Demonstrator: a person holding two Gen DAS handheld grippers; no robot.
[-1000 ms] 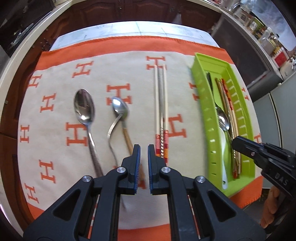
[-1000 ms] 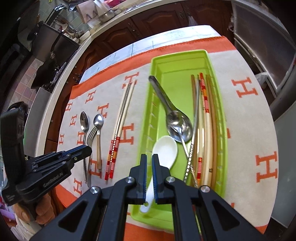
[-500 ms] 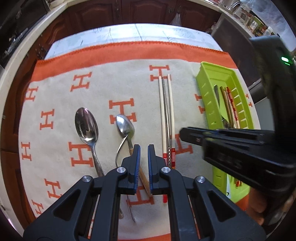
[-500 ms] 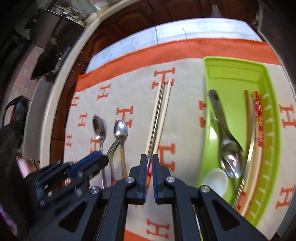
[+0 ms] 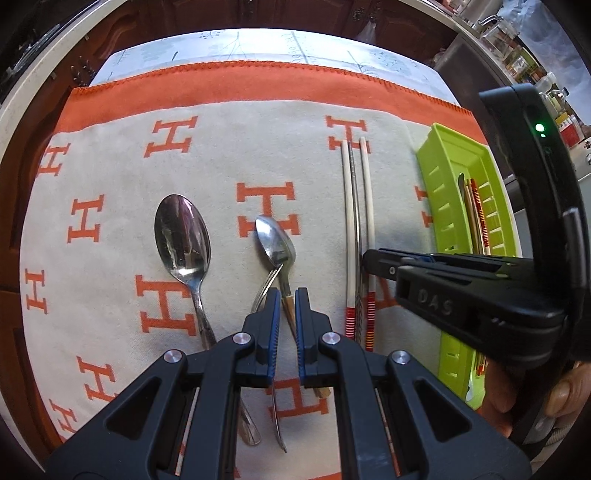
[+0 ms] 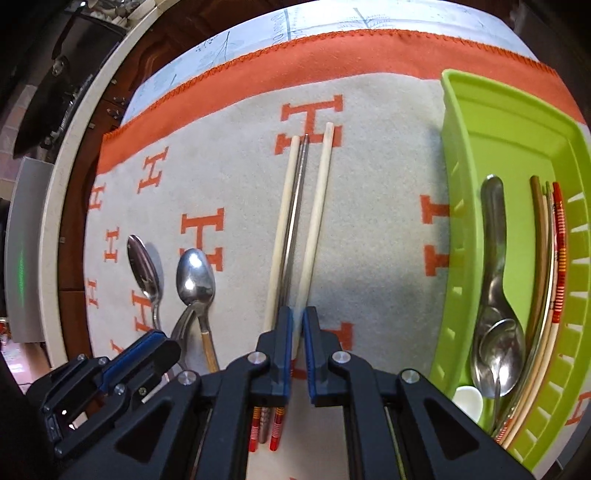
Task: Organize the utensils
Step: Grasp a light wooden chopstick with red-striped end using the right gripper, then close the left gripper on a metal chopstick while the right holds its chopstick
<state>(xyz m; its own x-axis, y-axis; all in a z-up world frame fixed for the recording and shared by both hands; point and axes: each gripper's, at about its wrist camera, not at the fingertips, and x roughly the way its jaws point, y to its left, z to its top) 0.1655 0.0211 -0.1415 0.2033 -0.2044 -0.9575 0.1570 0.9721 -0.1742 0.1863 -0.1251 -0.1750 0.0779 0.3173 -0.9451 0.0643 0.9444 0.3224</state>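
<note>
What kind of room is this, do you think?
Probably a home kitchen: dark wooden cabinets behind the table, jars crowded on a counter at the far right, and spoons and chopsticks laid on a cloth beside a green tray.

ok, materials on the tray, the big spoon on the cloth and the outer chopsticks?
Tray: bright green plastic by the look, moulded slots along its walls, slight sheen.
Big spoon: polished metal, likely stainless; the bowl mirrors the room.
Outer chopsticks: pale and matte, wood or bamboo at a guess, with red-striped ends.
Cloth: soft, felt-like fabric, stitched orange border.
</note>
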